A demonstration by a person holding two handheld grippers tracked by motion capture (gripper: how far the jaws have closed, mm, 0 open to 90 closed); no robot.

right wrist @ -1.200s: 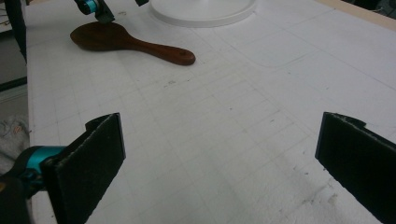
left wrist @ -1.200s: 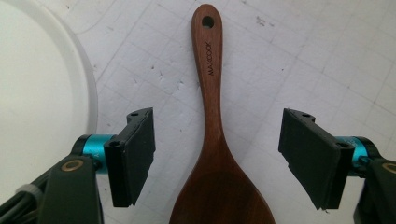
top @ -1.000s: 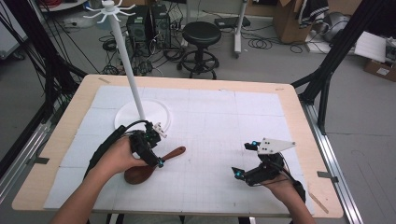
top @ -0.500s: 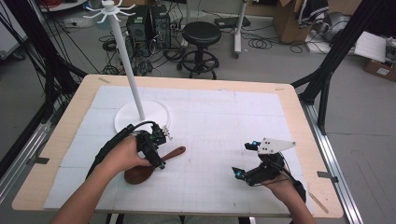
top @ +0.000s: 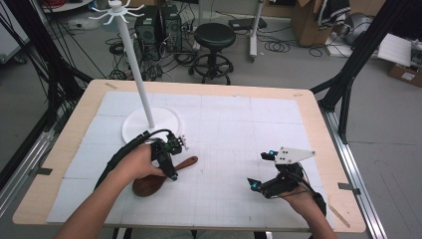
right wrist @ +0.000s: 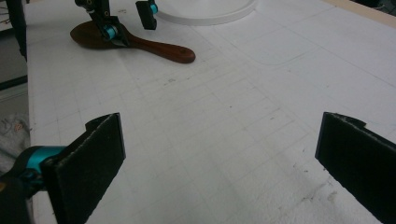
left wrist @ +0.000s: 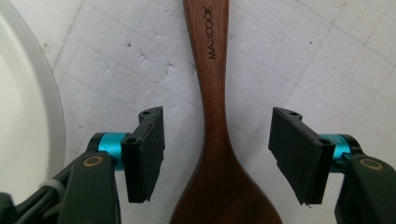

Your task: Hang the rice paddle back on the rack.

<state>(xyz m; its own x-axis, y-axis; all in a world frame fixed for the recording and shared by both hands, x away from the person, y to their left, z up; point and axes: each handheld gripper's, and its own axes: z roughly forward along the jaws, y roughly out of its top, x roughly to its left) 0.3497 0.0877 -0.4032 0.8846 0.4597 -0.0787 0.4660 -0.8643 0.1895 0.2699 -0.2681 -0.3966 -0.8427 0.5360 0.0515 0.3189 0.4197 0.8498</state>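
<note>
A dark wooden spoon lies flat on the white mat, bowl toward the person, handle pointing right and away. My left gripper hangs over its neck, pointing down. In the left gripper view the spoon runs up between the two pads of the left gripper, with a gap on each side. The jaws have just been closing and are open, touching nothing. My right gripper rests low at the front right, open and empty. From there the spoon and the left gripper show far off.
A white rack stands at the back left: a round base, a tall pole and hooks on top. Its rim lies close to the left gripper. The white mat covers a wooden table.
The left gripper has come down a little and to the right over the spoon's neck, and its jaws stand narrower. The right hand has kept still.
</note>
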